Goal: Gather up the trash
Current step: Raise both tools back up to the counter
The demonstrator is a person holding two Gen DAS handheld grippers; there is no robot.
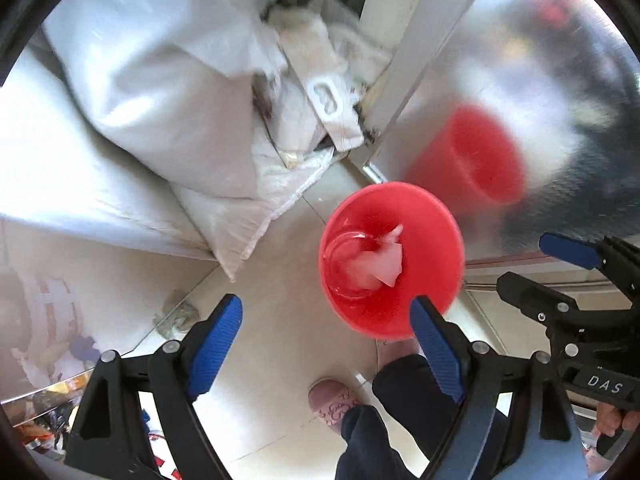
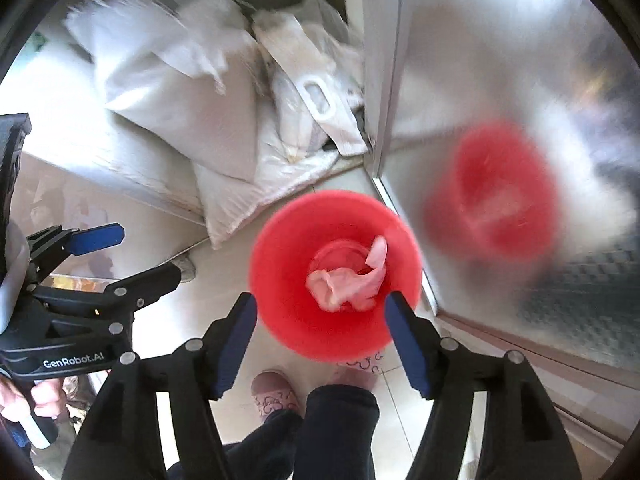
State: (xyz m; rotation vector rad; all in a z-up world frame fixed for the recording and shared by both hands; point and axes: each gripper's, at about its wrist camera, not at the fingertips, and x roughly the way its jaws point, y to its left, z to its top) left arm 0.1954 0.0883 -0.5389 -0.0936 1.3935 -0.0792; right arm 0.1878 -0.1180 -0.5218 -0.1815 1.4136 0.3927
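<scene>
A red bin [image 1: 424, 232] [image 2: 280, 240] stands on the tiled floor. Inside it lies a crumpled pale tissue [image 1: 380, 264] [image 2: 348, 284], resting on something clear and round. My right gripper [image 2: 320, 300] hangs straight above the bin, open, with nothing between its blue pads [image 2: 404, 344]. It also shows at the right edge of the left wrist view, where the right gripper [image 1: 536, 268] is open too. My left gripper [image 1: 326, 308] is open and empty, pointing down at the floor and the bin's near left side. In the right wrist view the left gripper [image 2: 140, 256] sits to the left.
White woven sacks [image 1: 168, 92] [image 2: 180, 92] and plastic bags are piled behind the bin. A shiny metal panel [image 1: 520, 60] [image 2: 500, 60] on the right mirrors the bin. The person's pink slippers [image 1: 334, 402] [image 2: 274, 394] and dark trouser legs are just below the grippers.
</scene>
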